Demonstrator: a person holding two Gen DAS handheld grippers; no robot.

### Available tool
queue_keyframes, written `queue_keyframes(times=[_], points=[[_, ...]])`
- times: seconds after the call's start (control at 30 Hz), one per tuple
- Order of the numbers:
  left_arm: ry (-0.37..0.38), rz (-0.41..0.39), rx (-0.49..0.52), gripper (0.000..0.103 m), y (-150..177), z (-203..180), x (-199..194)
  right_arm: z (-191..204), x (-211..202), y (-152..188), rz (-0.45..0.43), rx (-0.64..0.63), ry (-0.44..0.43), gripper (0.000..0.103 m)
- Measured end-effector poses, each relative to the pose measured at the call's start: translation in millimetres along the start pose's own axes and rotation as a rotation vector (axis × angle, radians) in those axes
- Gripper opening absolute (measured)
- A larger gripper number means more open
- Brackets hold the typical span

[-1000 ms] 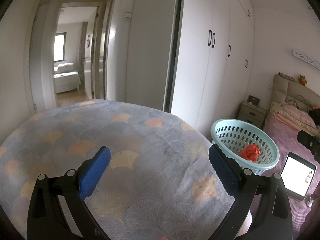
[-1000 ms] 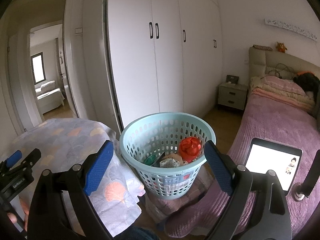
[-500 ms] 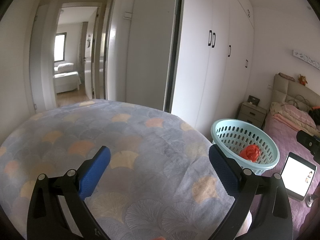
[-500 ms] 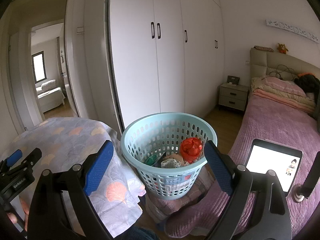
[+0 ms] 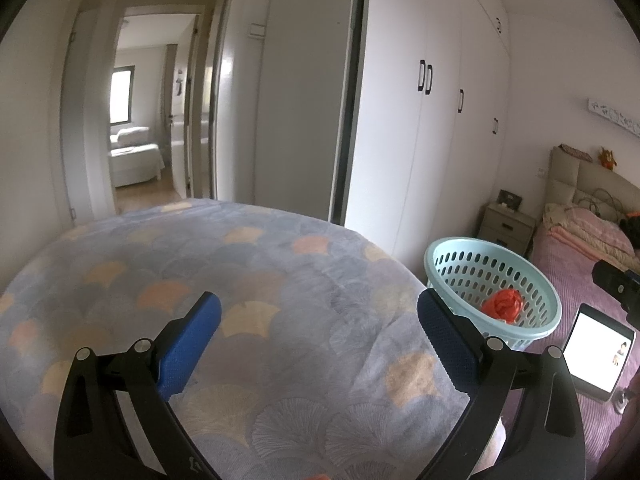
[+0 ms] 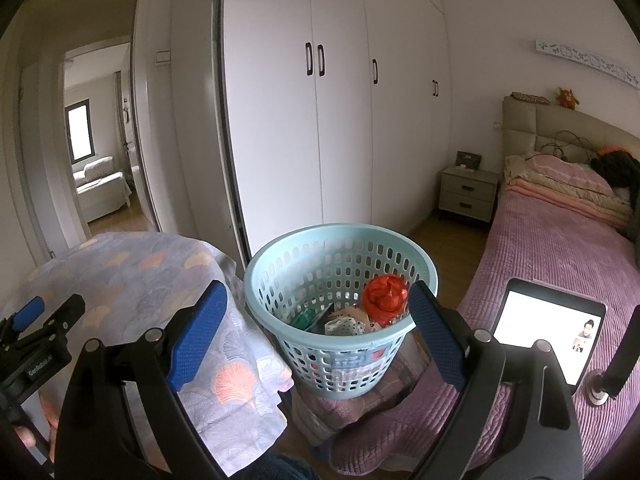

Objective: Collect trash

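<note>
My left gripper (image 5: pixel 318 316) hangs spread wide over the blanket (image 5: pixel 280 280) with its fan-shell pattern, blue pads apart and nothing between them. My right gripper (image 6: pixel 318 308) is likewise released and carries nothing, its fingers framing the pale blue basket (image 6: pixel 280 256) just ahead. The basket stands on a folded purple quilt (image 6: pixel 360 412) between the blanket-covered surface and the bed (image 6: pixel 560 248). Inside it lies the trash: a crumpled red bag (image 6: pixel 384 294) against the right wall, with a green wrapper (image 6: pixel 304 318) and a white patterned scrap (image 6: pixel 340 326) beside it at the bottom. A lit tablet (image 6: pixel 544 328) stands on the bed just right of the basket, and white wardrobe doors (image 6: pixel 340 120) rise behind it.
</note>
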State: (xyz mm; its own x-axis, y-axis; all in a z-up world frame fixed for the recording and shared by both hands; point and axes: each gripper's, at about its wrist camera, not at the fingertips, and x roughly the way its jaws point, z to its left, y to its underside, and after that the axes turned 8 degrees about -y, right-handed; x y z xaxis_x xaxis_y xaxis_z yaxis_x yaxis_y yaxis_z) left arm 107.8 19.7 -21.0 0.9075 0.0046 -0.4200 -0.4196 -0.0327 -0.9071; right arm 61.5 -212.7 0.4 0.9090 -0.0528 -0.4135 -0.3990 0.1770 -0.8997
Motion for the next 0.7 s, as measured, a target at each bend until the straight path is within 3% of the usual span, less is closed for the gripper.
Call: queue_keyframes(times=[0.7], points=[[-0.012, -0.004, 0.005, 0.095, 0.1, -3.0, 0.2, 0.4, -7.7, -4.0, -0.009, -0.006, -0.004, 0.088]])
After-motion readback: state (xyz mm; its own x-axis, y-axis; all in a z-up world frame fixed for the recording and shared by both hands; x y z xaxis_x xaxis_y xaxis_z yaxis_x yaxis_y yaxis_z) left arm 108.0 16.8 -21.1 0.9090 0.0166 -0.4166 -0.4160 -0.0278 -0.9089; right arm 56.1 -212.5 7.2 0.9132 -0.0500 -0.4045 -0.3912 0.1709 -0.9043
